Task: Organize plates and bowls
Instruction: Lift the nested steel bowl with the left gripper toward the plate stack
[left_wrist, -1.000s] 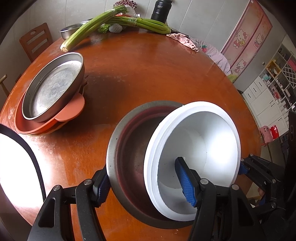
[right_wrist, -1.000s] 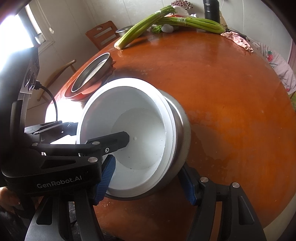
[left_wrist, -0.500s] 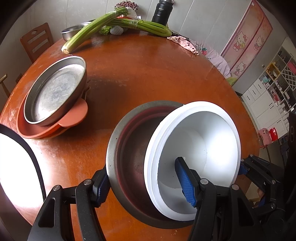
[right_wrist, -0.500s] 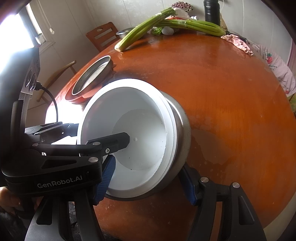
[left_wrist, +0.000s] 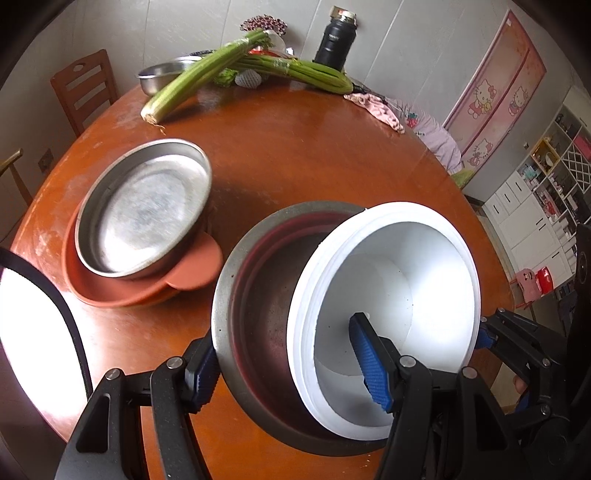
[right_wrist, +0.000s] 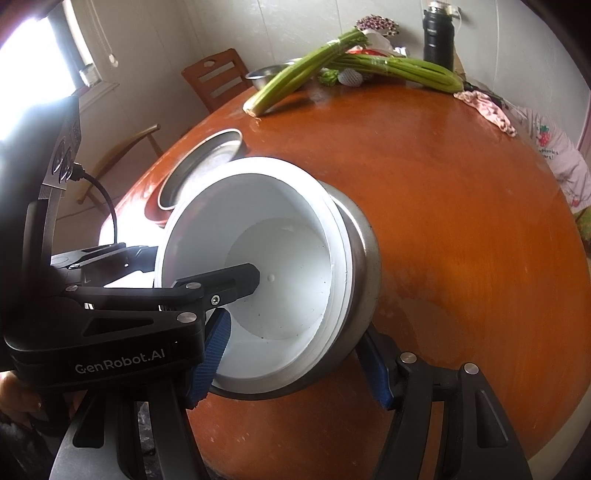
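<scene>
Round wooden surface (left_wrist: 314, 155) fills your left view: a steel pan (left_wrist: 144, 210) on an orange plate (left_wrist: 192, 271) sits at ten o'clock. Your left gripper (left_wrist: 286, 360) has its fingers clamped across the steel bowl (left_wrist: 258, 314) and the white bowl (left_wrist: 388, 295) nested inside, both tilted.

Right view: your right gripper (right_wrist: 295, 363) pinches the same pair's near rim at six o'clock. Likely light, stiff and slippery; the loose white bowl could slide, so grip both rims together.
</scene>
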